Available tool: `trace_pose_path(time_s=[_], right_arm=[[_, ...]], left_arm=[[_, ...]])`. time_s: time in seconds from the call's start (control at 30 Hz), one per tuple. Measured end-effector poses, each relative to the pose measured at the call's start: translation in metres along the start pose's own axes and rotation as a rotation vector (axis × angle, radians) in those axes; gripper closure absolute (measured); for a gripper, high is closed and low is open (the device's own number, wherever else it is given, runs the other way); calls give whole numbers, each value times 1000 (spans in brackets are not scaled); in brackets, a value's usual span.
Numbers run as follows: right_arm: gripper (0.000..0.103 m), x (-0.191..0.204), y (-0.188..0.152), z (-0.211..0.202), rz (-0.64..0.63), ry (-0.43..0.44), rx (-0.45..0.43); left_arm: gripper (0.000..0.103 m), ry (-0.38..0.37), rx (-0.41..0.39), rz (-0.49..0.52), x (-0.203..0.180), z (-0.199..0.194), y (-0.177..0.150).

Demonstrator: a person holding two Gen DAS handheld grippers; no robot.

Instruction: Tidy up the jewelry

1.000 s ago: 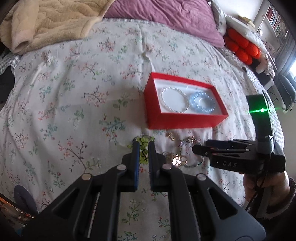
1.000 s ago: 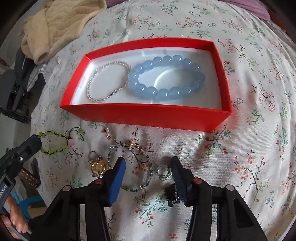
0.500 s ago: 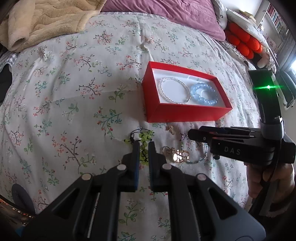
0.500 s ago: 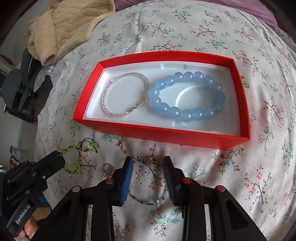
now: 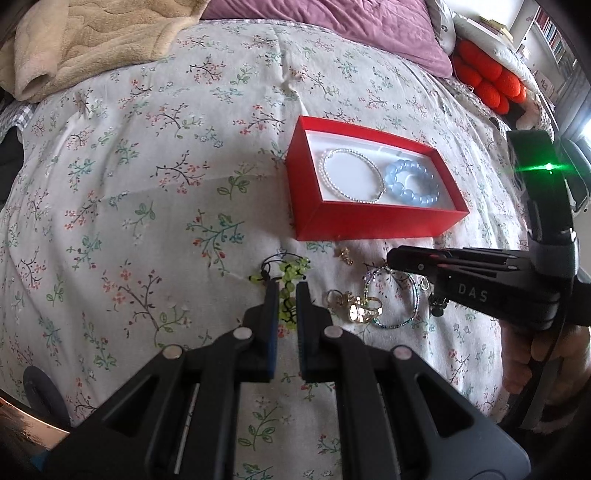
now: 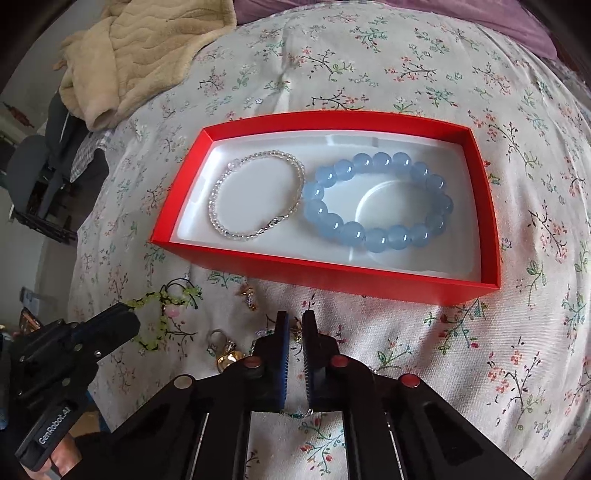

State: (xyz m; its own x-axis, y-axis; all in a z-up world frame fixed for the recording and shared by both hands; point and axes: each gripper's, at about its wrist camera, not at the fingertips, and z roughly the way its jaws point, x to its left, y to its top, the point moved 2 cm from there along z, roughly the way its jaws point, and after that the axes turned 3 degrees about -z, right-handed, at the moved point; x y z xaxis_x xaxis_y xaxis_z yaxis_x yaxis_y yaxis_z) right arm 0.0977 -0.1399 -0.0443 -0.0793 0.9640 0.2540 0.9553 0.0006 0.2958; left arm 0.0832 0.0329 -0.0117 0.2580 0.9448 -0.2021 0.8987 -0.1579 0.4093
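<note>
A red box (image 6: 369,280) (image 5: 369,221) on the floral bedspread holds a clear bead bracelet (image 6: 255,195) (image 5: 351,181) and a blue bead bracelet (image 6: 373,199) (image 5: 412,182). In front of it lie a green bead bracelet (image 5: 291,273) (image 6: 162,310), a small charm (image 5: 345,254) (image 6: 249,293), gold pieces (image 5: 356,308) (image 6: 227,356) and a thin teal bead bracelet (image 5: 395,295). My right gripper (image 6: 294,325) (image 5: 391,258) is shut on the thin teal bracelet, over the loose pile. My left gripper (image 5: 287,291) (image 6: 122,317) stands shut over the green bracelet.
A beige blanket (image 5: 92,40) (image 6: 147,51) lies at the far left of the bed. A purple pillow (image 5: 332,22) and orange cushions (image 5: 487,81) lie at the far side. A chair (image 6: 33,177) stands beside the bed at left.
My right gripper closed from wide open to shut over the thin teal bracelet. My left gripper stayed shut and both views drew back slightly from the box.
</note>
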Motion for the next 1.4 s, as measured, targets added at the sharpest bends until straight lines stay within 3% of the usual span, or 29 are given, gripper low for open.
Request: trace_pose_path(time_s=[0.2, 0.27, 0.43, 0.6, 0.67, 0.7, 1.4], right_arm=[[96, 2, 0, -9, -2, 2, -27], [82, 1, 0, -9, 2, -22, -22], [73, -8, 1, 2, 44, -26, 7], [75, -7, 1, 17, 52, -38, 28], [92, -1, -1, 20, 23, -65, 27], [94, 3, -1, 21, 8, -62, 28], [95, 9, -7, -33, -8, 11, -68]], left_arm=[[93, 2, 2, 0, 0, 1, -1], [93, 3, 3, -2, 0, 1, -1], [93, 2, 6, -1, -1, 1, -2], [93, 3, 9, 2, -1, 2, -2], [93, 4, 12, 1, 0, 3, -3], [93, 5, 13, 1, 0, 3, -3], [93, -39, -55, 27, -16, -18, 6]])
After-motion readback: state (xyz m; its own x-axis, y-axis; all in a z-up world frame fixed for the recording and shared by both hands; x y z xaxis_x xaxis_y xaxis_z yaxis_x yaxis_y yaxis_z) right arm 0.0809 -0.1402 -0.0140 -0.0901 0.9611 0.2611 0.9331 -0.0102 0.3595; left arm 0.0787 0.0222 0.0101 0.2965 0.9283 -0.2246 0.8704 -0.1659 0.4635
